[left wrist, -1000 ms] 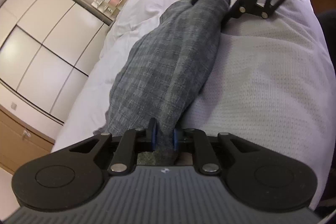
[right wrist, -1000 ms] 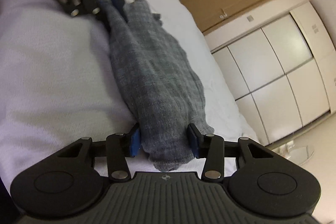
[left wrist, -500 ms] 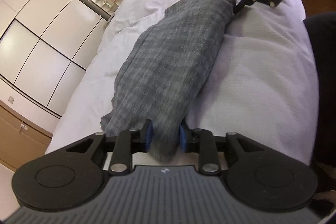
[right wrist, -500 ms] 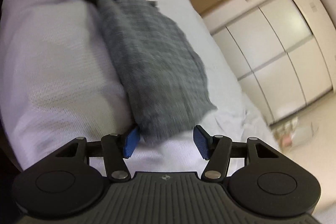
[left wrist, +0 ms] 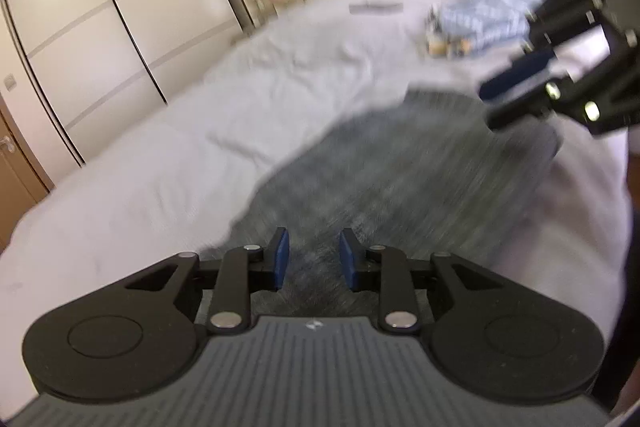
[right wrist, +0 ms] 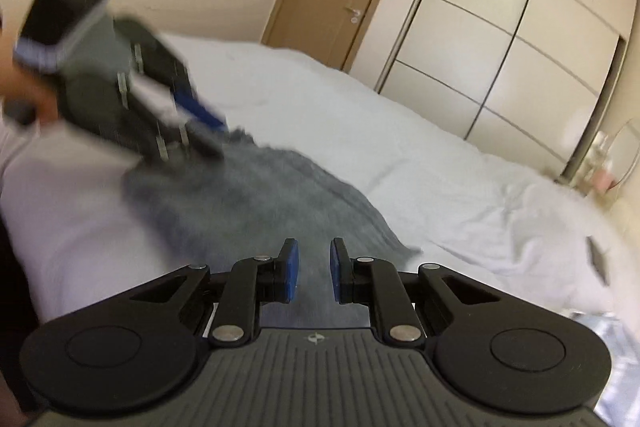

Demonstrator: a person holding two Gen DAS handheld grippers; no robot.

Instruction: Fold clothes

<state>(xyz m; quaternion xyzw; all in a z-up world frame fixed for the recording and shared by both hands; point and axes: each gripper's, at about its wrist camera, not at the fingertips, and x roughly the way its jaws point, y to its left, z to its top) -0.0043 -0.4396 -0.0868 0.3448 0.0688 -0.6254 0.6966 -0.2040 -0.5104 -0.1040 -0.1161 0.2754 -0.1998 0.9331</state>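
Since a second ago both grippers have let go and lifted off the grey garment (left wrist: 400, 171), which lies folded lengthwise on the bed (left wrist: 200, 131), its long axis running from one gripper to the other. Left gripper (left wrist: 313, 259) hovers over one end, pads apart, empty. Right gripper (right wrist: 312, 269) hangs over the other end, jaws closing on nothing.

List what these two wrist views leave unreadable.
- Grey garment: weave and fold edges smeared by motion blur, both views.
- Left gripper: contact with the cloth unclear in its own view.
- Small items by the blue cloth: too blurred to identify.
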